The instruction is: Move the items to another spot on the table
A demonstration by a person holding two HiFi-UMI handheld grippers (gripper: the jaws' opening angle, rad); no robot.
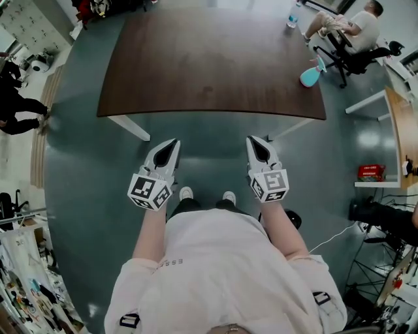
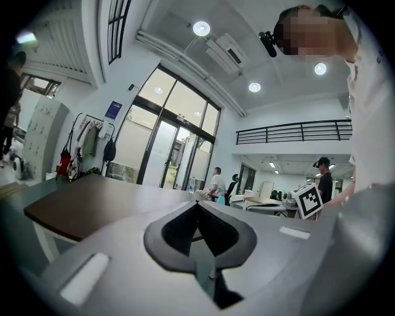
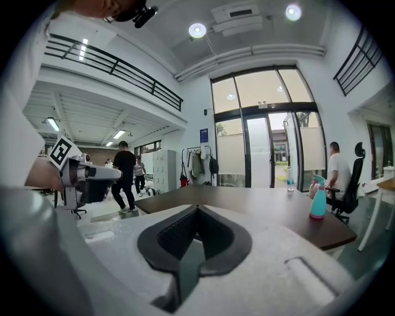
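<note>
A dark brown table [image 1: 209, 62] stands in front of me. A turquoise spray bottle [image 1: 312, 74] stands near its right edge and also shows in the right gripper view [image 3: 318, 197]. A clear water bottle [image 1: 292, 19] stands at the far right corner [image 3: 289, 179]. My left gripper [image 1: 171, 145] and right gripper [image 1: 255, 141] hang side by side over the floor, short of the table's near edge. Both point at the table, jaws shut, nothing between them [image 2: 197, 203] [image 3: 197, 208].
A person sits in an office chair [image 1: 353, 39] past the table's far right corner. Another person [image 1: 13, 98] walks at the left. A white-legged desk [image 1: 398, 130] and a red box [image 1: 371, 172] stand to the right. Clutter fills the lower left.
</note>
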